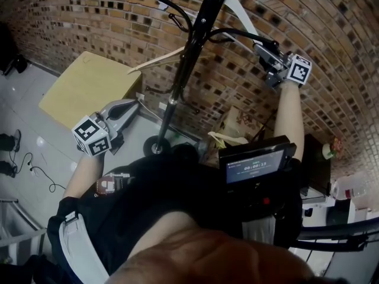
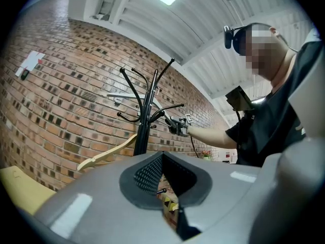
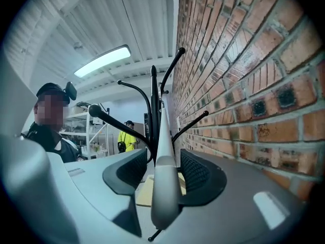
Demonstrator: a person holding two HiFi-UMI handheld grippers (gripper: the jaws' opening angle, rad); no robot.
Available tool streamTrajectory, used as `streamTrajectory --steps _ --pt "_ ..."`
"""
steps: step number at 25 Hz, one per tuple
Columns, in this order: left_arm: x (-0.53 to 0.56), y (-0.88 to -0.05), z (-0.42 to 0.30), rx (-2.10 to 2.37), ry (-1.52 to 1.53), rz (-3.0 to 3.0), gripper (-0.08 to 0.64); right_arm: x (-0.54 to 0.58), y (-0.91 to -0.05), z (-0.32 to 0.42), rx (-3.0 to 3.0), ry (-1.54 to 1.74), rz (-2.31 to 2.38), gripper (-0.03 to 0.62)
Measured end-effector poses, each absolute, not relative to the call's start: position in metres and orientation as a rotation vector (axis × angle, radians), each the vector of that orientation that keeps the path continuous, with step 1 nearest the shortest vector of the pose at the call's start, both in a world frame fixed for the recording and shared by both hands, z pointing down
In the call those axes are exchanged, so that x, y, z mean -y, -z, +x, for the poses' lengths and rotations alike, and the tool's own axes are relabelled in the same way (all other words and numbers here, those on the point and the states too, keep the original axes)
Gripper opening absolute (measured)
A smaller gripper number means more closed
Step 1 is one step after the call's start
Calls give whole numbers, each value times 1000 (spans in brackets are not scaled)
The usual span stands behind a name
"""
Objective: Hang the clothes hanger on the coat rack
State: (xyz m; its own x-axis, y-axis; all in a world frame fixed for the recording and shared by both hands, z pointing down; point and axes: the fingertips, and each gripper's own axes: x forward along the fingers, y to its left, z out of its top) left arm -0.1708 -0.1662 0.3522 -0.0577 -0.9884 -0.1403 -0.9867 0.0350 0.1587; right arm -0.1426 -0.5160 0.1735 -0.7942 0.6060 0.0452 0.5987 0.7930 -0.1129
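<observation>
Clothes hanger point(image 1: 241, 9), head view: white, 1 o'clock, seemingly hooked on coat rack point(image 1: 195, 40), right tool point(image 1: 263, 49) at its end. Left gripper view: left tool point(image 2: 162, 155) closed, empty. Right gripper view: jaws wide, hanger arm loose between them. Release step; next, back straight out.

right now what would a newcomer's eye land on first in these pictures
The black coat rack rising against the brick wall at the head view's centre, its curved arms spread at the top. Next, the white hanger standing between the right gripper's parted jaws beside that wall, with a gap on one side. A wooden hanger sits lower down by the rack's pole.
</observation>
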Motion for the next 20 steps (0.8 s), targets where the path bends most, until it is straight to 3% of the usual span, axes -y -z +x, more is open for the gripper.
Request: streamTrajectory --steps 11,20 --pt "203 -359 -158 2097 332 2267 -6 573 -190 -51 3215 -325 -545 238" --pt "272 -378 -127 1880 279 2408 -6 556 -257 43 3281 -380 -223 207"
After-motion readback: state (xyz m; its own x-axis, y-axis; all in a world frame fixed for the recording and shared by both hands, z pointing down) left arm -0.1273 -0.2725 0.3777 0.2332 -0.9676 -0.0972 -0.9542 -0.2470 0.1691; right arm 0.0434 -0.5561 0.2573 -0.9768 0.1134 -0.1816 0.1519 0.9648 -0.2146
